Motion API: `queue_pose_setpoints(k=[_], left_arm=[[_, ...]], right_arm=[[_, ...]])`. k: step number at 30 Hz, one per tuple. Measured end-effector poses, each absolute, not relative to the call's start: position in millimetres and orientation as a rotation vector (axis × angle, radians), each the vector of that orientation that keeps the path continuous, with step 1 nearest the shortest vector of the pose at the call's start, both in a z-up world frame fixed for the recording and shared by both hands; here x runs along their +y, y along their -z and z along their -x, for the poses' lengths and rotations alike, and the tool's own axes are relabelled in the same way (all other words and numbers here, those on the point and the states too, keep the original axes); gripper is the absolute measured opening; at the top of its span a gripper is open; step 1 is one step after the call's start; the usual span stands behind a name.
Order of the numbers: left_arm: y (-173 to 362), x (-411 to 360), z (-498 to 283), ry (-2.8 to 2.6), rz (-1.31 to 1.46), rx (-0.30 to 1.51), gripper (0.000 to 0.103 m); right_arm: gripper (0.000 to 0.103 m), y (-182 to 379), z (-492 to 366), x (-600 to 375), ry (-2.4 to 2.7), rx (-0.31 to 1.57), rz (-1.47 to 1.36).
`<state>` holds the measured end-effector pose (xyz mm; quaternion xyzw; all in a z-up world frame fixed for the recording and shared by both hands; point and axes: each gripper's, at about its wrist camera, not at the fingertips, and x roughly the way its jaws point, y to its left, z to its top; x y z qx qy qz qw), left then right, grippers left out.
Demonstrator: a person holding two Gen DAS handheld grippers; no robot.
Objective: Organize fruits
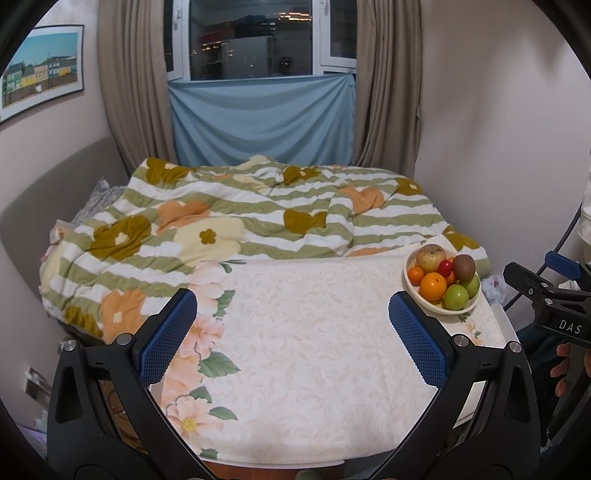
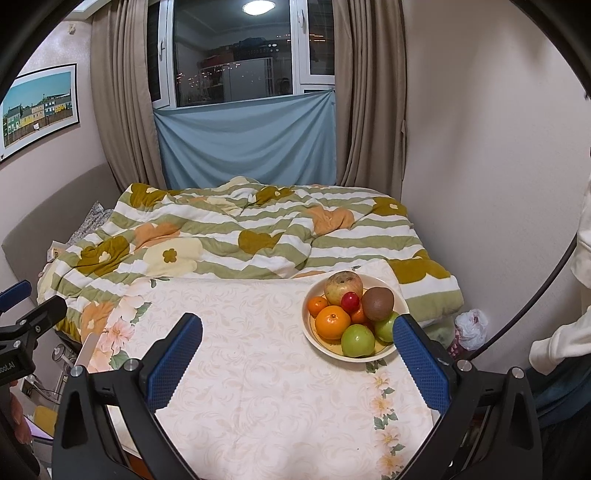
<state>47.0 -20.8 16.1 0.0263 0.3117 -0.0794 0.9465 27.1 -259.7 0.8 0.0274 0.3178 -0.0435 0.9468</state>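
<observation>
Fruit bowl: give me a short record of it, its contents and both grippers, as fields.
bowl: cream bowl at the far right of the floral tablecloth
contents: large apple, kiwi, red fruit, big orange, small orange, two green apples
fruit outside bowl: none visible
left gripper: jaws open, empty, above the cloth
right gripper: jaws open, empty, its right finger beside the bowl
background: bed with flowered quilt

Lighting, my feeds: even, warm indoor light; ceiling lamp reflection (image 2: 259,7) glares in dark window (image 2: 232,55). Soft shadows below it. Sharp focus; strong fisheye bending, black vignette at corners.
</observation>
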Motion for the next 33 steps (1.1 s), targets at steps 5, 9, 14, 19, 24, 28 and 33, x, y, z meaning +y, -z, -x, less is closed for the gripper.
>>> queue_pose_setpoints(k=[5, 9, 14, 19, 24, 28, 33], left_arm=[[-16, -21, -47, 0.164, -0.052, 0.637, 0.103], [-16, -22, -50, 0.170, -0.044, 0.646, 0.103], [-15, -22, -50, 0.166, -0.045, 0.645, 0.103], [-12, -22, -53, 0.146, -0.050, 0.651, 0.103], [-12, -22, -54, 0.136, -0.062, 0.640, 0.103], [-7, -24, -57, 0.125, -0.072, 0.653, 0.103], [1, -28, -63, 0.114, -0.081, 0.665, 0.103]], right_arm=[[0.103, -1, -27, -261, 0.091, 0.649, -0.056], [0.103, -1, -28, -260, 0.093, 0.652, -0.054], [0.103, 0, -27, -261, 0.094, 0.650, -0.051], [0.103, 0, -28, -260, 0.097, 0.652, -0.050], [0.103, -1, -28, -260, 0.093, 0.653, -0.051], [0.103, 0, -29, -259, 0.095, 0.655, -0.050], [0.103, 5, -27, -263, 0.091, 0.671, -0.052]])
